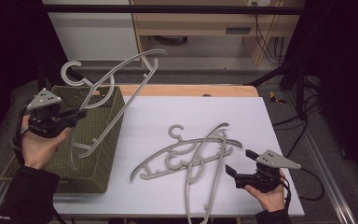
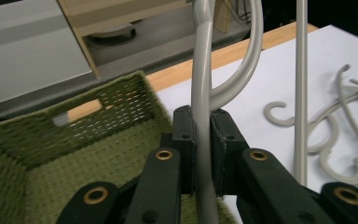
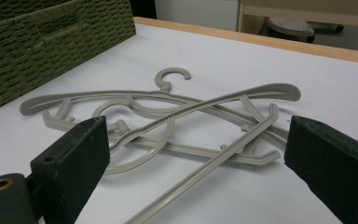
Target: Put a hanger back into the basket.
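Observation:
My left gripper (image 1: 80, 113) is shut on a grey plastic hanger (image 1: 140, 56) and holds it tilted in the air over a green woven basket (image 1: 100, 140). In the left gripper view the jaws (image 2: 202, 125) clamp the hanger's thin bar (image 2: 201, 70) above the basket's rim (image 2: 121, 81). A loose pile of grey hangers (image 1: 186, 149) lies crossed on the white tabletop (image 1: 168, 112). My right gripper (image 1: 240, 162) stands open just to the right of the pile, near the front edge. In the right gripper view its jaws (image 3: 200, 140) frame the pile (image 3: 168, 100), apart from it.
The basket stands at the table's left edge. A wooden strip (image 1: 191, 90) runs along the back of the white board. Beyond it are a pale wooden shelf unit (image 1: 200, 23) and cables on the floor at the right (image 1: 303, 126).

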`<action>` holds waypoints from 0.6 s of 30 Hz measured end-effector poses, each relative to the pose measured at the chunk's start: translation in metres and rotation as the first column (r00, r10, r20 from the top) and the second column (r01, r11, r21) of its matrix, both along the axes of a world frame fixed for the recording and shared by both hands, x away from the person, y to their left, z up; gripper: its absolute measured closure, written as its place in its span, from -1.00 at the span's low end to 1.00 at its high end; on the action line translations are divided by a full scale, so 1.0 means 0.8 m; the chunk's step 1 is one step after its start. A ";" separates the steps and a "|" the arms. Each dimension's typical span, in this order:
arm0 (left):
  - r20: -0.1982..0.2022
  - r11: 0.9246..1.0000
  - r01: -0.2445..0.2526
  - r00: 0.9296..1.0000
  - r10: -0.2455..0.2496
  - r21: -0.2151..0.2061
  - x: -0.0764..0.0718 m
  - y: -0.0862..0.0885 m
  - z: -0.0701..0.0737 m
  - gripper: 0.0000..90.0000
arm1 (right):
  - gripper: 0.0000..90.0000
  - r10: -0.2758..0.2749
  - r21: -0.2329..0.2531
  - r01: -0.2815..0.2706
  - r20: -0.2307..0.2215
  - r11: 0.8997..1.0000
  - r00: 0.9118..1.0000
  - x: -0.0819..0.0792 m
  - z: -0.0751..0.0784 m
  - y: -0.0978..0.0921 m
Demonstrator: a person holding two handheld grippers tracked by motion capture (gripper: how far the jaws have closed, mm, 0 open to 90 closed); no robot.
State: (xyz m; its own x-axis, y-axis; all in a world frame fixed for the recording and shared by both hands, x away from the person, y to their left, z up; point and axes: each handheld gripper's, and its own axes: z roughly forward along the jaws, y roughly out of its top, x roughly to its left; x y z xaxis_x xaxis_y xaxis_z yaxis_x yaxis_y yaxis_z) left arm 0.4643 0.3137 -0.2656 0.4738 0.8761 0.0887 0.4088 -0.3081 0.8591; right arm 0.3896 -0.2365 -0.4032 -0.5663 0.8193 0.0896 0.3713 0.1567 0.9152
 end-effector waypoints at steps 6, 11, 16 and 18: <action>-0.018 0.998 -0.049 0.999 0.050 0.043 0.014 0.030 -0.007 0.81 | -0.86 0.002 -0.001 -0.002 0.002 1.000 1.000 0.000 0.001 -0.001; -0.031 0.996 -0.068 0.997 0.070 0.057 0.019 0.054 -0.018 0.81 | -0.86 0.002 0.003 -0.002 0.003 1.000 1.000 -0.001 0.002 -0.002; -0.038 0.991 -0.082 0.996 0.087 0.103 0.024 0.070 -0.027 0.81 | -0.86 0.002 -0.003 -0.002 0.004 1.000 1.000 0.000 0.001 -0.001; -0.046 0.989 -0.089 0.994 0.095 0.121 0.027 0.078 -0.030 0.81 | -0.86 0.005 -0.003 -0.005 0.001 1.000 1.000 0.000 0.000 0.000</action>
